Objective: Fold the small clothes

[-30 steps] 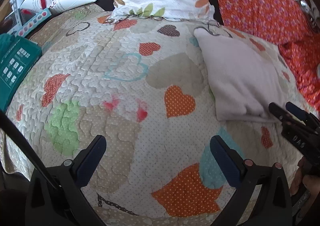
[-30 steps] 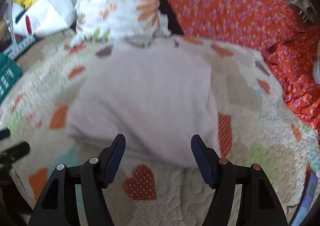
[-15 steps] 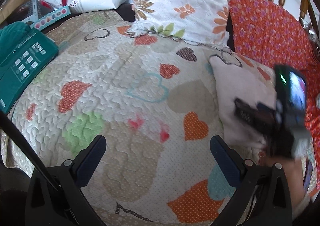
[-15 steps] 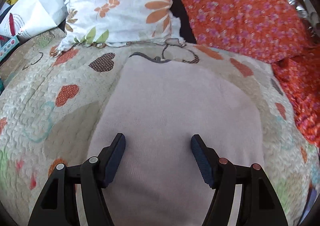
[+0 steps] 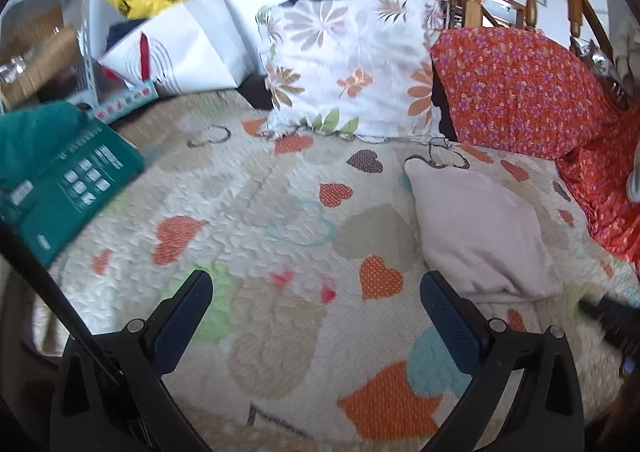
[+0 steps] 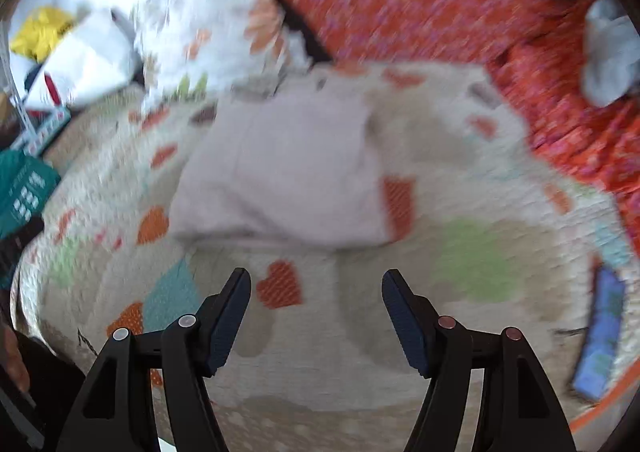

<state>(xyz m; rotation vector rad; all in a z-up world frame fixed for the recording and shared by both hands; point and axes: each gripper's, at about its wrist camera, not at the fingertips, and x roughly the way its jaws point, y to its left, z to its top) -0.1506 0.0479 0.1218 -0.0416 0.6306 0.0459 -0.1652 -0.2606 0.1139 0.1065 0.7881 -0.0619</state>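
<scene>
Pale pink folded garment (image 5: 480,228) at right of frame, on cream quilt (image 5: 256,220) patterned with orange, green and teal hearts. White floral pillow (image 5: 348,64) above; orange-red flowered cushion (image 5: 516,88) upper right.

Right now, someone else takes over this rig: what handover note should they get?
Left tongs: open, empty, above the heart-print quilt.
Right tongs: open, empty, above the quilt just short of the garment.
The pale pink garment lies on the quilt as a folded rectangle, with nothing gripping it.
Done: this piece looks folded.
Left: check its edges are neat; whether other clothes remain cannot be told from these views.
</scene>
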